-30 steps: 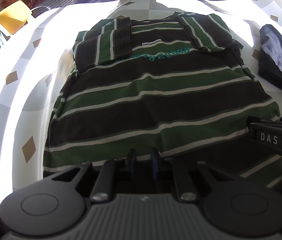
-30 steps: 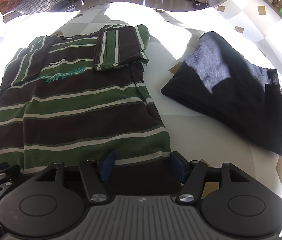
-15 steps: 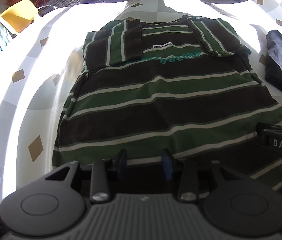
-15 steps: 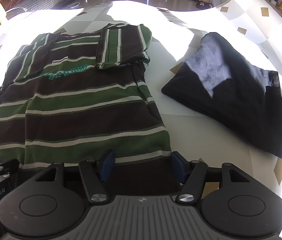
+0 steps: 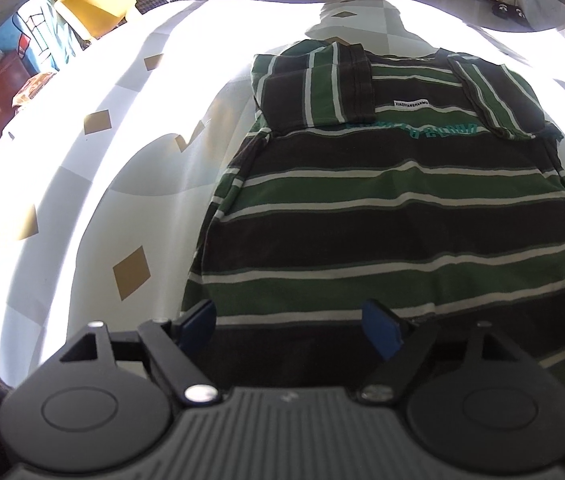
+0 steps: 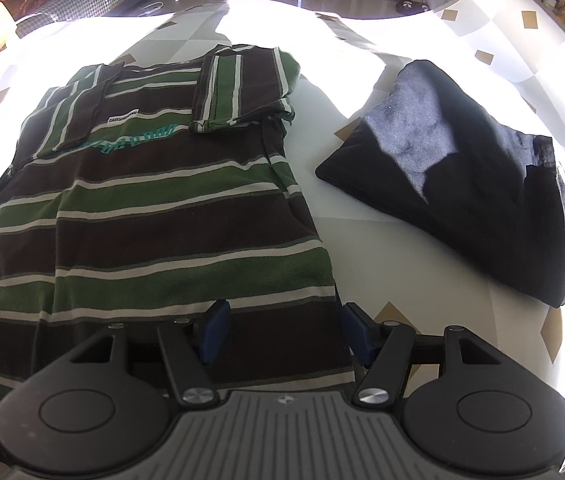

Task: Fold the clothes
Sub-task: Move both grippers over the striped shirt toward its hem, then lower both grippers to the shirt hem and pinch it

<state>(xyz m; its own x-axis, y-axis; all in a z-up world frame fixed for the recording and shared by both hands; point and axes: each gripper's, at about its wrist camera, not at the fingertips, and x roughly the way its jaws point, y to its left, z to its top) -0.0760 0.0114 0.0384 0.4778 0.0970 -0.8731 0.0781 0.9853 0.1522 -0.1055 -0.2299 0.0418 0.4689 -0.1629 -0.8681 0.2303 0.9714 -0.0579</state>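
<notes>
The left gripper (image 5: 290, 326) hangs over the near hem of the green, brown and white striped T-shirt (image 5: 394, 216), at the shirt's left corner; its jaws have just been opening and now stand wide, with hem cloth lying under the gap but not pinched by the blue pads. The right gripper (image 6: 282, 330) sits at the shirt's near right corner with its jaws moderately apart, astride the hem edge; whether the pads press the fabric cannot be told, and they look clear of it.

The striped T-shirt lies flat on the desk (image 5: 82, 208), a white cloth with tan diamonds, its hem towards the near edge and its collar towards the far edge. Further on, both short sleeves (image 6: 238, 88) are already turned inward over the chest, so the side folds look done. What appears left is the lengthwise fold, hem carried up to the collar, and possibly one more halving.

To the right, towards the far right corner, a dark navy garment (image 6: 462, 196) lies folded, well apart from the shirt, seemingly finished.
</notes>
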